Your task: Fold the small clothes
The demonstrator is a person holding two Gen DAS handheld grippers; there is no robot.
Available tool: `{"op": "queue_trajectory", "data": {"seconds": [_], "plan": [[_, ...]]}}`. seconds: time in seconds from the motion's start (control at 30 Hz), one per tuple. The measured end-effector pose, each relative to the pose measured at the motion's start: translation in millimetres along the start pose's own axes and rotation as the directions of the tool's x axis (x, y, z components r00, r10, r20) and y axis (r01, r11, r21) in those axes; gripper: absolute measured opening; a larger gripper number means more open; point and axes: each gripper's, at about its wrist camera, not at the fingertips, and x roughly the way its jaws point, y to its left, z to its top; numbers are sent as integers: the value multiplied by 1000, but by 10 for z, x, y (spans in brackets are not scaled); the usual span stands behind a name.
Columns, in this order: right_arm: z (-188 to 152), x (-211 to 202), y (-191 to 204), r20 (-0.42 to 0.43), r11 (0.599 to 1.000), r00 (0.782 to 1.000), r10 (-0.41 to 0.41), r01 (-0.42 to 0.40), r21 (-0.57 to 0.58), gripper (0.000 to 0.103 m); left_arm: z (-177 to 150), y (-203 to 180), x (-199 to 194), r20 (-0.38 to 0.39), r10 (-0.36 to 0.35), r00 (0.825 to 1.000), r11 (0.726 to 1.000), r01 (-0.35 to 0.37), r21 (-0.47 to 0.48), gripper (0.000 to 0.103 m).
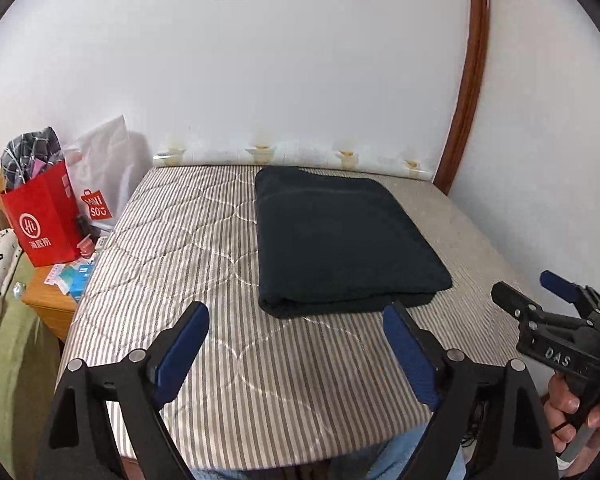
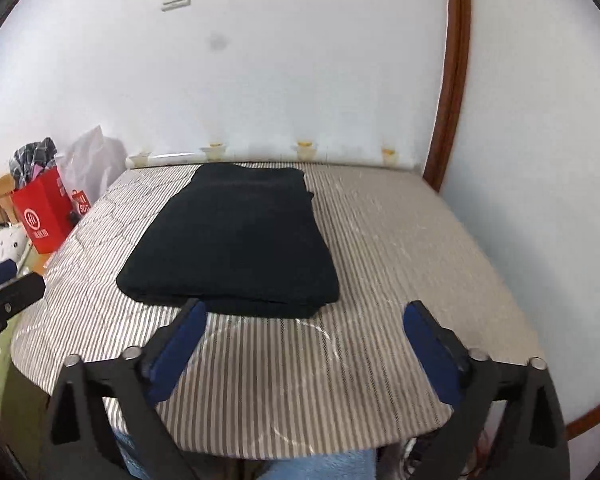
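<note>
A dark garment (image 1: 340,240) lies folded into a neat rectangle on the striped bed (image 1: 172,264); it also shows in the right wrist view (image 2: 236,240). My left gripper (image 1: 296,316) is open and empty, held above the bed's near part, just short of the garment's near edge. My right gripper (image 2: 306,316) is open and empty, also just short of the near edge. The right gripper shows at the right of the left wrist view (image 1: 536,292), and part of the left gripper shows at the left edge of the right wrist view (image 2: 8,296).
The striped bed (image 2: 400,248) stands against a white wall. A red paper bag (image 1: 44,220), a white bag (image 1: 100,164) and small boxes sit on a wooden nightstand (image 1: 48,300) to the left. A brown wooden frame (image 1: 468,80) runs up the wall at right.
</note>
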Motion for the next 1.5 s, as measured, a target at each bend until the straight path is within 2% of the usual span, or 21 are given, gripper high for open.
{"op": "queue_trajectory", "data": {"seconds": [0.17,0.5,0.8,1.5], "plan": [[-68,-274,-53,-4,999,1000,-23,23,27,103,-71,-50,-223,28,8,1000,1000,-8,1,89],[-101,-525,-142,16,998,999,-41,40,37,103,-130,-95,-418,61,23,998,1000,-23,-1,91],[-135,-577,-167,20,997,998,-65,64,43,103,-159,-169,-460,73,28,997,999,-30,28,92],[-184,-553,-238,9,995,997,-82,81,59,103,-156,-203,-428,62,46,997,998,-48,30,92]]}}
